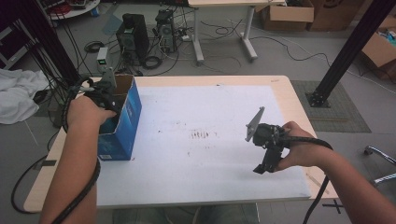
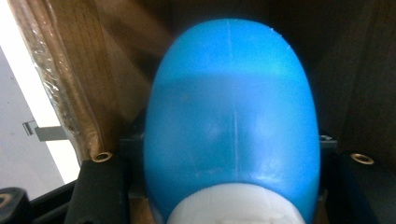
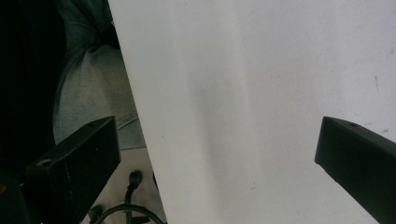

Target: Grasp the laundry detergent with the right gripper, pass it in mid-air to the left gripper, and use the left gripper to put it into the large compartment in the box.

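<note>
We see the box (image 1: 119, 123) standing on the bench (image 1: 210, 140) at its left edge, the bottle (image 2: 231, 126) inside it; our right gripper (image 1: 268, 163) hangs near right

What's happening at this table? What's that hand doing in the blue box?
A person sits at a table with a two-jaw gripper in each hand. The left gripper reaches into the open blue cardboard box and is shut on a blue bottle with a white cap, which is inside the box. The right gripper is held over the white mat, jaws open and holding nothing.
</note>
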